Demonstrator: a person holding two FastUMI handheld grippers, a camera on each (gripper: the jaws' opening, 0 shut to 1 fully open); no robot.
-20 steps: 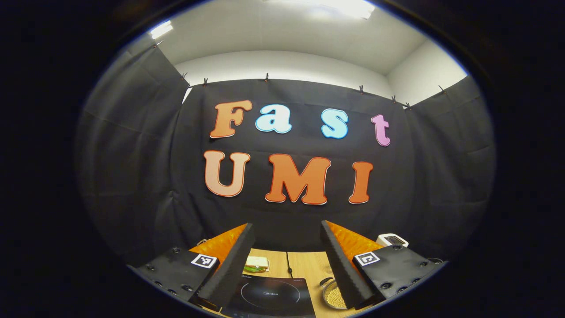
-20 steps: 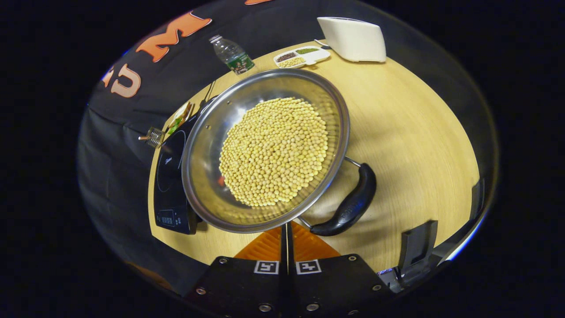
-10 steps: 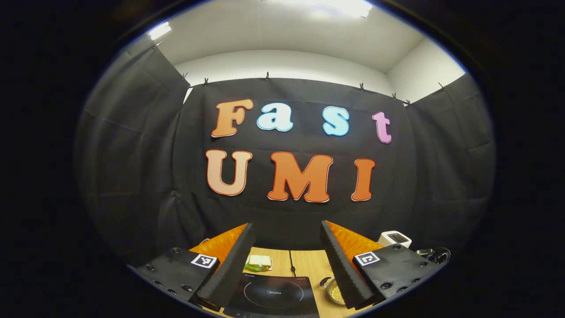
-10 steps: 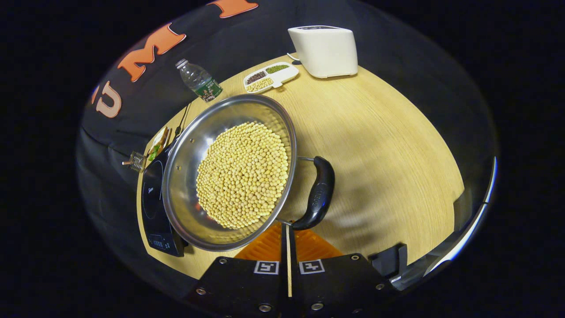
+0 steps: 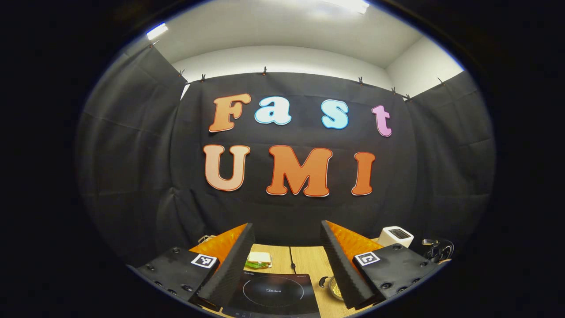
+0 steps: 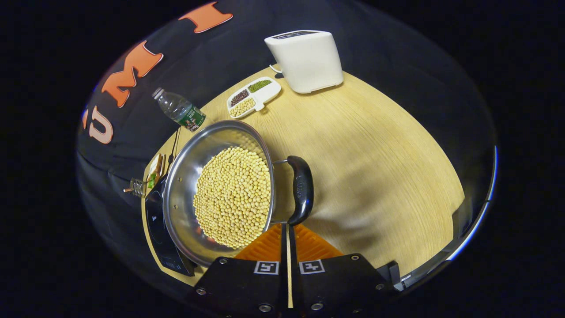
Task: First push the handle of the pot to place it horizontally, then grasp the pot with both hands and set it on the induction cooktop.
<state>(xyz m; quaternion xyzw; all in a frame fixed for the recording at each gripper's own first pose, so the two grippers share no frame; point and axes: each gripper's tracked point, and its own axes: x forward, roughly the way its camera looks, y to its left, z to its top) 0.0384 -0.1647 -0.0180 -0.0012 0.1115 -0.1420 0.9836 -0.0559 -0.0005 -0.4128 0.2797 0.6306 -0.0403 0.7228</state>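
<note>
A steel pot [image 6: 185,185] full of yellow beans stands on the wooden table [image 6: 379,150], right beside the black induction cooktop [image 6: 155,221]. Its black side handle [image 6: 303,190] points toward my right gripper [image 6: 287,227], which is shut, its tips just below the handle's lower end. In the left gripper view my left gripper [image 5: 288,260] hovers open above the near edge of the cooktop [image 5: 273,292]. A sliver of the pot [image 5: 334,289] shows behind its right finger.
A white toaster [image 6: 305,55], a divided tray of beans [image 6: 254,95] and a water bottle [image 6: 178,110] line the table's far side. A sandwich [image 6: 155,170] lies behind the cooktop. The cooktop's cord [image 5: 291,260] runs back along the table.
In the right gripper view the pot has shrunk and slid left, and its handle has swung from slanted to upright in the image. The left gripper view has shifted slightly, showing more table.
</note>
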